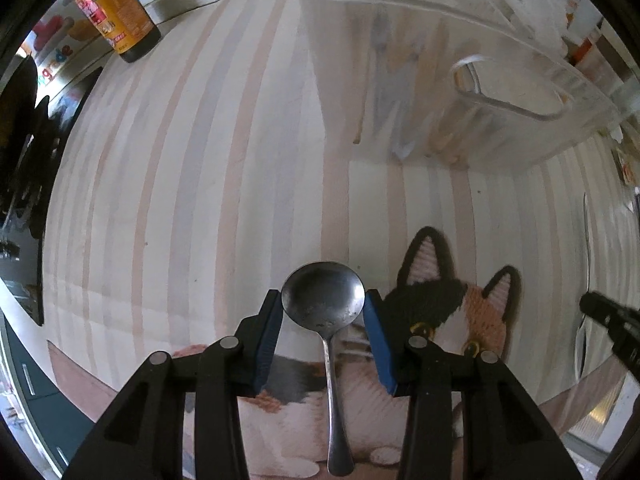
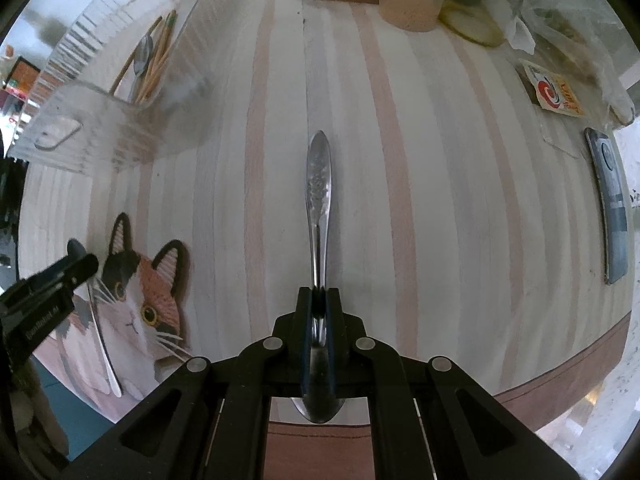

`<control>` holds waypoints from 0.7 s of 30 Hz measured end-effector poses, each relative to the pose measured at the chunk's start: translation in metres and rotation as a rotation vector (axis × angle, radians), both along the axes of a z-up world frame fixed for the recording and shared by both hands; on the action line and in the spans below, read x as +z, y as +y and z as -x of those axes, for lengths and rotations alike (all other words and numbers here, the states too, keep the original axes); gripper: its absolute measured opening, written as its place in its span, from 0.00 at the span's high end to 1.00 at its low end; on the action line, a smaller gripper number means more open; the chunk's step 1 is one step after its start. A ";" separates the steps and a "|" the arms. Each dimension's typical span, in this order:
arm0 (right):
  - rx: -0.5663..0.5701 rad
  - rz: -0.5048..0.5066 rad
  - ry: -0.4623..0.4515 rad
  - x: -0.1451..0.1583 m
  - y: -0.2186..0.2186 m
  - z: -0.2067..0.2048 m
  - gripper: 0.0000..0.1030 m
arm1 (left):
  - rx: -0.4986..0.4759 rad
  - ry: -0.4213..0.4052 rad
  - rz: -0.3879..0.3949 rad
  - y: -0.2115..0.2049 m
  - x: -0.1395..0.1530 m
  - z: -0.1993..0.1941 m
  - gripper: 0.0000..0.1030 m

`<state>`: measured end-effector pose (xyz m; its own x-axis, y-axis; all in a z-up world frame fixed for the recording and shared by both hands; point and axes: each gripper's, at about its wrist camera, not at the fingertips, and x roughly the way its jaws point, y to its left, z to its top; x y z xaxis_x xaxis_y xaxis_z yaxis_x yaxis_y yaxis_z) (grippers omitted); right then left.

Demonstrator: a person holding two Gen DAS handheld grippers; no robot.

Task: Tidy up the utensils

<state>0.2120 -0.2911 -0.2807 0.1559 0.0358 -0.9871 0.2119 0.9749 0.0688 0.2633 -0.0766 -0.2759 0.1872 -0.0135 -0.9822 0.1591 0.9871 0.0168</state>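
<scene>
Left tongs: I see them spread, blue pads flanking the bowl of a round spoon; I cannot tell whether the pads touch it. The spoon lies on the cat mat, handle running back between the arms.

Right tongs: pressed together, pinching a patterned spoon near its neck, handle pointing forward over the striped table, bowl tucked under the arms.

Left view only: a dark sauce bottle at the far left edge.

Right view only: the clear organizer bin shows its contents, a spoon and wooden chopsticks; from the left these read as blurs. Also a jar of powder, a small packet and a dark remote at the far right.
</scene>
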 end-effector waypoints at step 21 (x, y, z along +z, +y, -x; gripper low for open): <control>-0.043 -0.132 -0.143 0.071 -0.011 0.003 1.00 | -0.004 -0.191 0.072 0.011 0.101 0.019 0.63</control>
